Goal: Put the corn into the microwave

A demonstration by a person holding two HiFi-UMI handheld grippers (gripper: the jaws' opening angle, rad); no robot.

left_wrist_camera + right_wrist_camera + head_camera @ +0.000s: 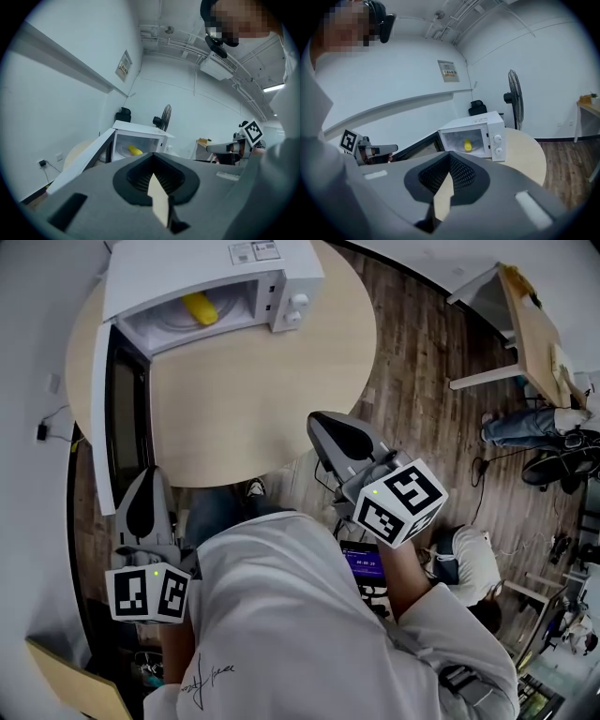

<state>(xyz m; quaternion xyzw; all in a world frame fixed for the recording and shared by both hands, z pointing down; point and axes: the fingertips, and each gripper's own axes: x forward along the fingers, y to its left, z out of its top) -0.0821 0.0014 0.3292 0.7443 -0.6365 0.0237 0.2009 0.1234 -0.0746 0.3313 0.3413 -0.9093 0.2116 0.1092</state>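
The yellow corn (200, 307) lies on the turntable inside the white microwave (272, 268), which stands at the far side of the round table (244, 418). Its door (117, 409) hangs wide open to the left. The corn (467, 145) also shows in the right gripper view, and the corn (135, 150) in the left gripper view. My left gripper (145, 507) is held off the table's near left edge, below the door, jaws together and empty. My right gripper (342, 437) hovers at the table's near right edge, shut and empty. Both grippers point toward the microwave, well short of it.
A standing fan (514, 98) is behind the table. A wooden desk (530, 329) stands at the far right on the plank floor. One person sits on the floor (469, 563) close to my right, and another's legs (525, 423) show near the desk.
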